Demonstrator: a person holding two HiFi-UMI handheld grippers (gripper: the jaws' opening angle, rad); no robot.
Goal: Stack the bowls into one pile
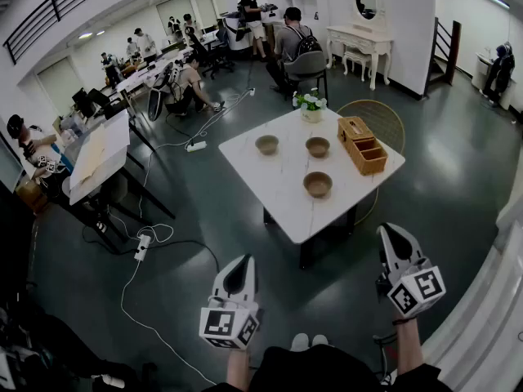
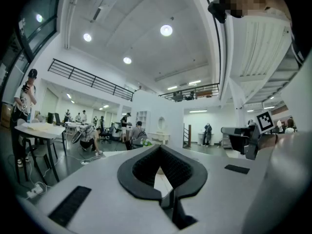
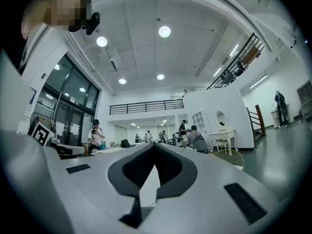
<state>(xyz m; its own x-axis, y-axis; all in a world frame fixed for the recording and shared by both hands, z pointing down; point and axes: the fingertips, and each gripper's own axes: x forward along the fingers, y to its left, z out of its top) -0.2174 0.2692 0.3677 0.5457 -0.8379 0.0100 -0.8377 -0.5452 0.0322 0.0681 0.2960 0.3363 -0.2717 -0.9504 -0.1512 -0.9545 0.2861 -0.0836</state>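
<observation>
I am holding left tool (image 1: pixel 242 269) and right tool (image 1: pixel 395 242) clenched, empty, level, well short of the counter (image 1: pixel 274 182), probably staging the approach. Three bowls (image 1: pixel 317 184) are sitting apart on it, none stacked.

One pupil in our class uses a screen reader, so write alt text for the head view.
Three brown bowls sit apart on a white table, beside a wooden box and a potted plant. The left tongs and right tongs, both shut and empty, are held short of the table.
</observation>
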